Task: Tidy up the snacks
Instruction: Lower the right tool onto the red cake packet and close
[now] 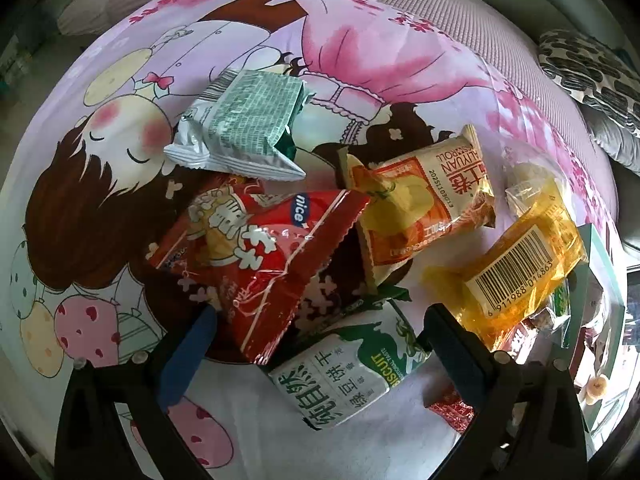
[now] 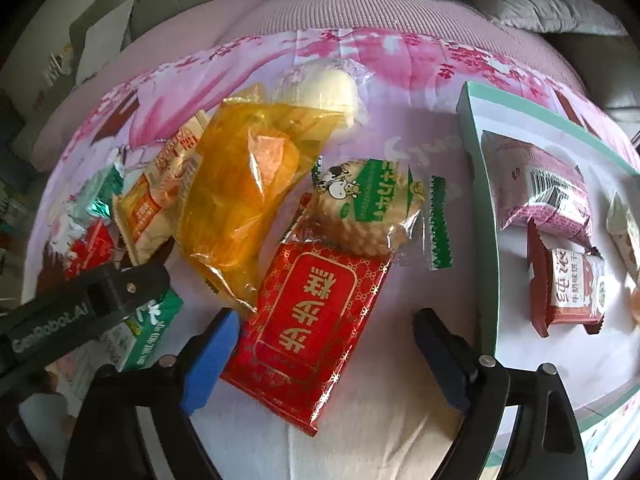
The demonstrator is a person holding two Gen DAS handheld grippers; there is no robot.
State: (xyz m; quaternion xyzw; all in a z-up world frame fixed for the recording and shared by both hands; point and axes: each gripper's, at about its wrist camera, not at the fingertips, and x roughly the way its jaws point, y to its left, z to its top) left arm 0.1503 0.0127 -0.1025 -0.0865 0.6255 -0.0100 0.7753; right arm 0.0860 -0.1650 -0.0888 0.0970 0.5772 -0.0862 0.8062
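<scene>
Blue-padded right gripper (image 2: 320,356), jaws spread and empty, is hovering over the red packet (image 2: 316,336) at lower centre, needing to close before the tray (image 2: 476,184).

Both wrist cameras look steeply down, close over the snack pile on the cartoon-print bedsheet (image 1: 120,128). The right view faces further right, toward the green-rimmed tray (image 2: 474,184). Both show the yellow packet (image 1: 516,264) (image 2: 248,184).

My right gripper (image 2: 328,354): black frame, two fingers faced with blue pads (image 2: 210,356), silver screws at the finger bases. My left gripper (image 1: 316,348) is identical, its black body lettered "GenRobot.AI" in the right wrist view.
</scene>
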